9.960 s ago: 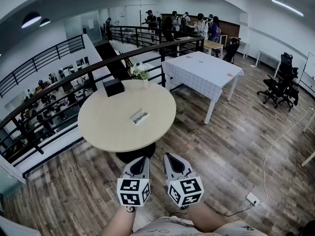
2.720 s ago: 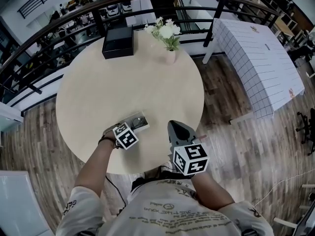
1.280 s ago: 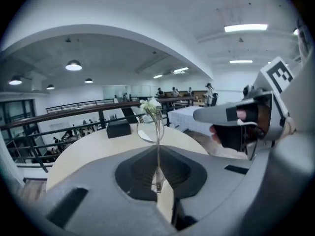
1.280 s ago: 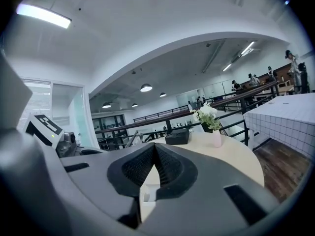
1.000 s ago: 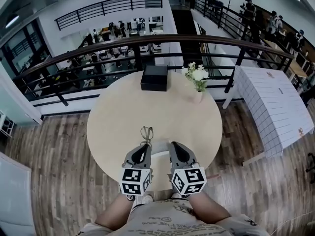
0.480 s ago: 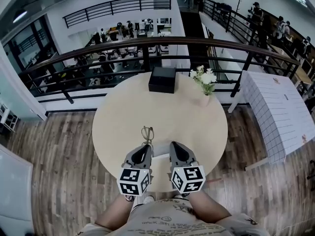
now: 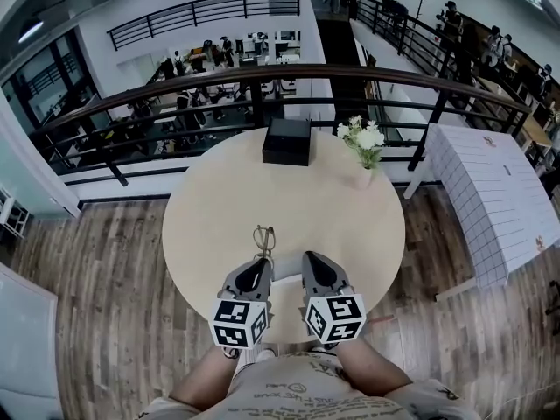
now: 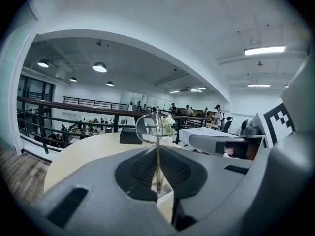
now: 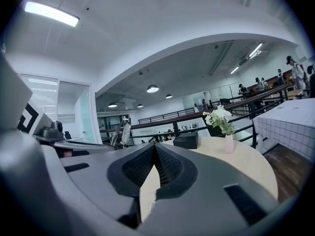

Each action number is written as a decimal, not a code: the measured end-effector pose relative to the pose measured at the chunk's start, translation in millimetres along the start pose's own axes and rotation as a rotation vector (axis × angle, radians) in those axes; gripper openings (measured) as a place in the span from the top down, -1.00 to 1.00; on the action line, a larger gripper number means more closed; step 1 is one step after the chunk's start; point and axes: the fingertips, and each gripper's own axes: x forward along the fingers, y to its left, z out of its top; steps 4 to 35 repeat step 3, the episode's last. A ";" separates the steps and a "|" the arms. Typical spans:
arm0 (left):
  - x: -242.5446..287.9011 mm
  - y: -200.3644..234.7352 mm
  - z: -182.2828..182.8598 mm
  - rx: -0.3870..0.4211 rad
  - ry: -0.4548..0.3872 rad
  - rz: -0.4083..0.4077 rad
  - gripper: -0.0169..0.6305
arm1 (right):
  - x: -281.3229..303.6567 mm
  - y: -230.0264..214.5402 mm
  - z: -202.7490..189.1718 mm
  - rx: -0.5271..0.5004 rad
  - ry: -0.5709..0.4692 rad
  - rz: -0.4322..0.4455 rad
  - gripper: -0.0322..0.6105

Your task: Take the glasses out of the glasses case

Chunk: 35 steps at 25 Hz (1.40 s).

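Now | left gripper (image 7: 260, 263) pinches glasses (image 7: 263, 237) by thin frame | seem light, fragile: hold frame, not lenses | right gripper (image 7: 307, 258) closed, empty

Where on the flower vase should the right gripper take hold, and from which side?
Grip the vase round its body, below the flowers, coming in level from the near side. It stands upright and narrow, and the blooms spread over its mouth, so a grip from above would probably not work.
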 end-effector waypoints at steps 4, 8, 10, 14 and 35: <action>-0.3 3.8 -2.9 0.002 0.003 -0.007 0.87 | 2.6 2.6 -1.9 -0.005 0.003 -0.002 0.86; -0.3 3.8 -2.9 0.002 0.003 -0.007 0.87 | 2.6 2.6 -1.9 -0.005 0.003 -0.002 0.86; -0.3 3.8 -2.9 0.002 0.003 -0.007 0.87 | 2.6 2.6 -1.9 -0.005 0.003 -0.002 0.86; -0.3 3.8 -2.9 0.002 0.003 -0.007 0.87 | 2.6 2.6 -1.9 -0.005 0.003 -0.002 0.86; -0.3 3.8 -2.9 0.002 0.003 -0.007 0.87 | 2.6 2.6 -1.9 -0.005 0.003 -0.002 0.86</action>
